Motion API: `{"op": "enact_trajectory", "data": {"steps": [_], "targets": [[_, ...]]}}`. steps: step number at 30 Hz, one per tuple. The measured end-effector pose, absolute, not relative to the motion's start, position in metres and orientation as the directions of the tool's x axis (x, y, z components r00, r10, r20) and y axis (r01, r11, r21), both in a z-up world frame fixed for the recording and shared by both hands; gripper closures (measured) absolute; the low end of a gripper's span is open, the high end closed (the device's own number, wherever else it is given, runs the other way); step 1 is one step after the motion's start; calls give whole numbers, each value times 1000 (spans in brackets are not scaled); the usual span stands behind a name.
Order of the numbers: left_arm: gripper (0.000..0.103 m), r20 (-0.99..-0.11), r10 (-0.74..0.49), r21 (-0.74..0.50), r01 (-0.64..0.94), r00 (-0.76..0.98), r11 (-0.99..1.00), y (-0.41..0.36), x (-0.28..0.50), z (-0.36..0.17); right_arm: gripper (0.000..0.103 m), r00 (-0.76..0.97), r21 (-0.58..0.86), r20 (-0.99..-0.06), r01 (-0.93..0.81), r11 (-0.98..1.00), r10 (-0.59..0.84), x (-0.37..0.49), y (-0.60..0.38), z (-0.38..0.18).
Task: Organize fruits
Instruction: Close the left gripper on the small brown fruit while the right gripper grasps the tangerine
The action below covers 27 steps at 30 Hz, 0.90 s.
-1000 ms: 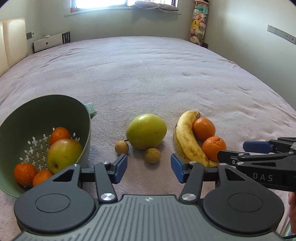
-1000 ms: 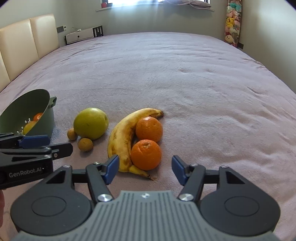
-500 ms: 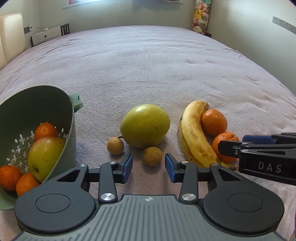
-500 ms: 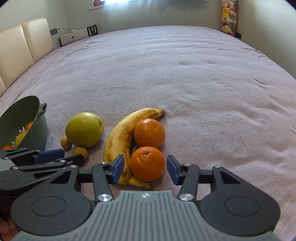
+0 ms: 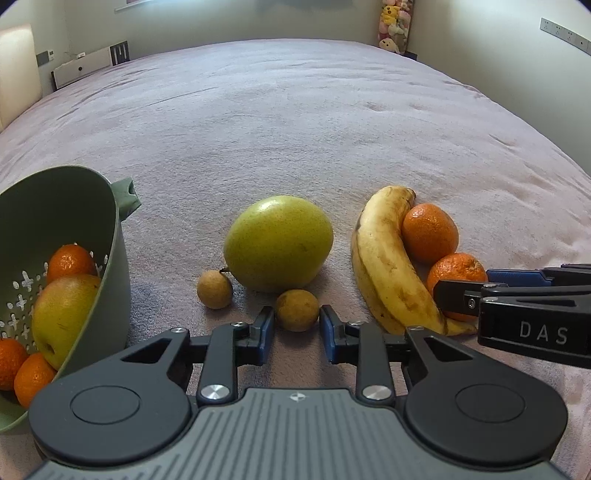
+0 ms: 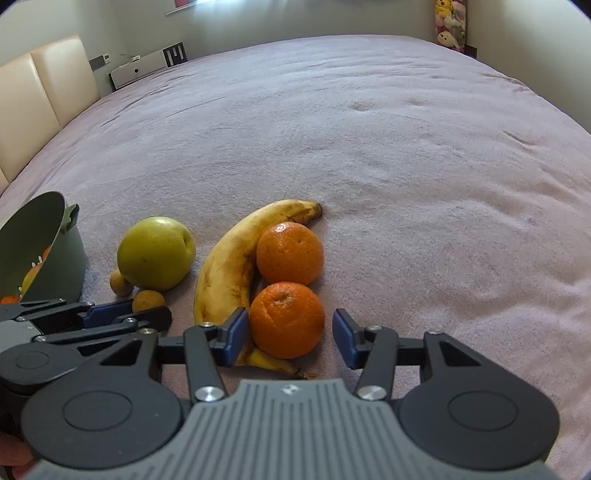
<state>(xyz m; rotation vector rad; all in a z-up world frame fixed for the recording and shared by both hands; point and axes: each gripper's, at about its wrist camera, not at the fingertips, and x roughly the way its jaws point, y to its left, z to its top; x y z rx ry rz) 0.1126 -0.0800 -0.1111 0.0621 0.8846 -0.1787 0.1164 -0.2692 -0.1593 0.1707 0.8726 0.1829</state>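
My left gripper (image 5: 297, 330) is open, its blue pads on either side of a small brown fruit (image 5: 297, 309) with small gaps. A second small brown fruit (image 5: 214, 289) and a large green fruit (image 5: 278, 243) lie just beyond. A banana (image 5: 384, 266) and two oranges (image 5: 429, 232) (image 5: 457, 271) lie to the right. My right gripper (image 6: 286, 334) is open, its pads on either side of the near orange (image 6: 287, 319), not touching; the far orange (image 6: 290, 253) and the banana (image 6: 229, 266) sit behind.
A tilted green colander (image 5: 77, 206) at the left holds several oranges and a yellow-green fruit (image 5: 61, 312). Everything rests on a wide pink bedspread (image 5: 314, 110). A cream headboard (image 6: 40, 99) stands at far left, plush toys (image 5: 393, 18) in the far corner.
Both grippers have moved forward and down. The left jaws have narrowed around the small brown fruit. The right gripper has closed in on the near orange.
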Motion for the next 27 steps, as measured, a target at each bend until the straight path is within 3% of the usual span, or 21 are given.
{"op": "enact_trajectory", "data": {"steps": [4, 27], "targets": [[74, -780, -138, -27, 186, 611, 982, -80, 114, -111, 59, 628, 226, -741, -100, 969, 237, 117, -268, -159], [75, -763, -149, -12, 217, 629, 976, -88, 102, -80, 62, 662, 139, -724, -135, 981, 193, 103, -258, -141]]}}
